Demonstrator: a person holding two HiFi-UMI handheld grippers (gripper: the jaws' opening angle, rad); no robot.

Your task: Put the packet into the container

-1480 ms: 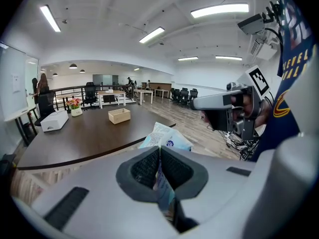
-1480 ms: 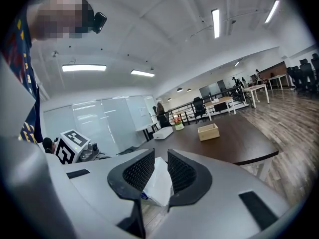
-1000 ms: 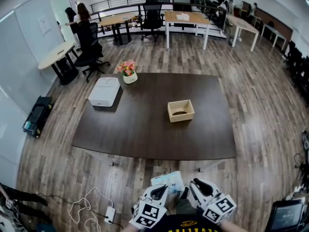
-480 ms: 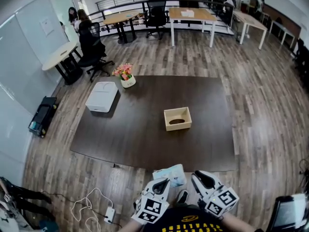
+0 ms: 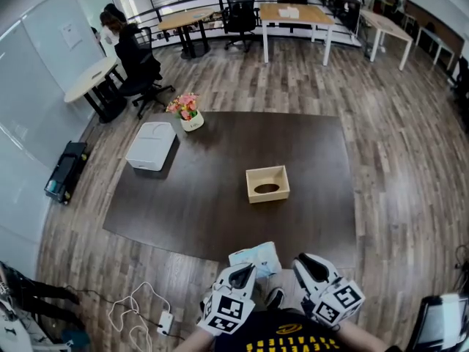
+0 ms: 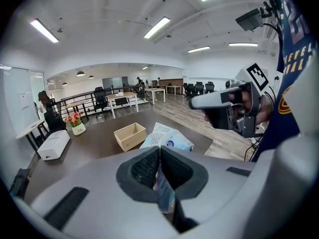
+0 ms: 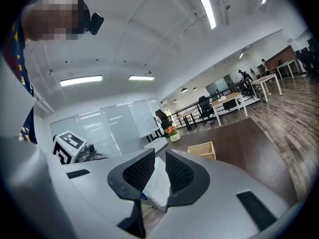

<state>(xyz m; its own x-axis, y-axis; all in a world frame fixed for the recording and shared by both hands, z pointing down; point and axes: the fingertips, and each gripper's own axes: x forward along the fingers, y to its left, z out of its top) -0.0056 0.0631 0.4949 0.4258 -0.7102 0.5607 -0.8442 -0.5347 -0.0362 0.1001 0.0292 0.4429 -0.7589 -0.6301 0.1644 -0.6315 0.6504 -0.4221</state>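
Near table (image 5: 198, 196) edge, L gripper (image 5: 246, 270) clamped on packet (image 5: 256, 257), container (image 5: 267, 184) ahead

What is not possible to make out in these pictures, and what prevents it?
- Packet print: too small in the head view, illegible in the left gripper view, partly hidden by the left gripper.
- Box inside: a dark oval in the head view, too small to identify; its wall hides it in both gripper views.
- Seated person: far off, too small.
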